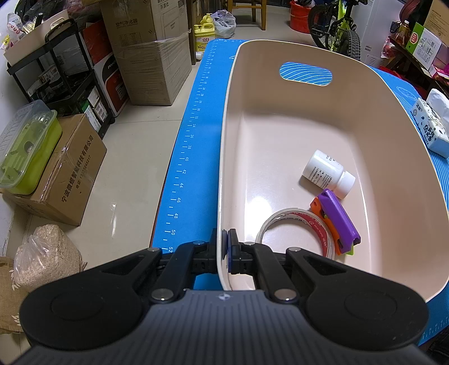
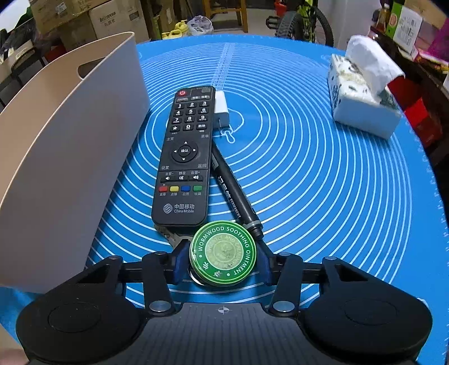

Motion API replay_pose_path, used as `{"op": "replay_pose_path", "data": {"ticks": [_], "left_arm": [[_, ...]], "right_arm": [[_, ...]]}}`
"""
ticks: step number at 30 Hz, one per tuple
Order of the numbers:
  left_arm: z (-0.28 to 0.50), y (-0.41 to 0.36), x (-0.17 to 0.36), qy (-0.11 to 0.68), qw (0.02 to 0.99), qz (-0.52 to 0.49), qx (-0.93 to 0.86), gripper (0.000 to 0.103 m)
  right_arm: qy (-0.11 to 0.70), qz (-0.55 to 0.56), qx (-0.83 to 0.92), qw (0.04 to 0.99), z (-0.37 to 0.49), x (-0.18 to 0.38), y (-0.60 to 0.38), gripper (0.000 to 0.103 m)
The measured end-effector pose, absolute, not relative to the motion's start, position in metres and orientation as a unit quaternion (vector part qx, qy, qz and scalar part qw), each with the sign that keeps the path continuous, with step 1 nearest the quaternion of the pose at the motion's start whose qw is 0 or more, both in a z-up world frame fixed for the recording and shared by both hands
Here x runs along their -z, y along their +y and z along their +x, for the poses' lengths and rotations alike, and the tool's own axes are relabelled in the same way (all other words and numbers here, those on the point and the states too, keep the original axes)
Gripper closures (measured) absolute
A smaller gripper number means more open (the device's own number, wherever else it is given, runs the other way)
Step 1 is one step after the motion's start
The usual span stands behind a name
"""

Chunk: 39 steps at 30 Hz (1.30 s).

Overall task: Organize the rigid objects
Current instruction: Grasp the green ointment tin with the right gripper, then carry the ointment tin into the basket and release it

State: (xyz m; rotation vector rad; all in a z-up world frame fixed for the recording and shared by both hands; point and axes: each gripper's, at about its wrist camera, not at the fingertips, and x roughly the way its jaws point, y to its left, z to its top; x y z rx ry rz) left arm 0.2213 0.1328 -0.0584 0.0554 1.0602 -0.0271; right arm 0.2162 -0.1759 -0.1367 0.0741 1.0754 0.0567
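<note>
My left gripper [image 1: 224,250] is shut on the near-left rim of a beige plastic bin [image 1: 224,157], one finger on each side of the wall. Inside the bin lie a white pill bottle [image 1: 325,171], a purple and orange folding knife toy [image 1: 338,221] and a roll of clear tape [image 1: 297,227]. My right gripper [image 2: 223,259] is shut on a round green ointment tin [image 2: 223,252], low over the blue mat [image 2: 322,182]. Just beyond the tin lie a black remote control [image 2: 185,157], a black marker [image 2: 235,193] and a white charger plug [image 2: 221,111]. The bin [image 2: 70,157] stands to the left of them.
A tissue pack [image 2: 362,98] sits at the mat's far right; it also shows in the left wrist view [image 1: 432,126]. Left of the table's edge, on the floor, are cardboard boxes [image 1: 151,73], a black rack [image 1: 56,75] and a green lidded container [image 1: 28,148]. A bicycle [image 1: 336,25] stands behind.
</note>
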Motion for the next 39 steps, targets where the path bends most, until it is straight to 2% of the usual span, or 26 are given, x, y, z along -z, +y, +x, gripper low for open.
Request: {"op": "replay_pose_path", "data": {"ticks": [6,15,23,31,39], "left_arm": [[0.221,0.133,0.058,0.506,0.862,0.026,0.013,0.097],[0.222,0.132,0.058,0.505,0.862,0.027,0.013,0.097],[0.221,0.132,0.058,0.506,0.862,0.027,0.013,0.097],[0.221,0.132,0.058,0.505,0.862,0.027,0.013,0.097],[0.223,0.132,0.057,0.505,0.862,0.029,0.014,0.097]], "right_arm": [[0.478,0.034,-0.014,0.878,0.21,0.112,-0.176,0.049],[0.377,0.011,-0.006,0.926,0.204,0.048,-0.165,0.049],[0.314,-0.018,-0.055,0.948,0.216,0.008,-0.119,0.049],[0.317,-0.067,-0.126,0.937,0.231,0.016,-0.048,0.049],[0.375,-0.094,-0.157,0.909,0.246,0.047,0.001,0.049]]}}
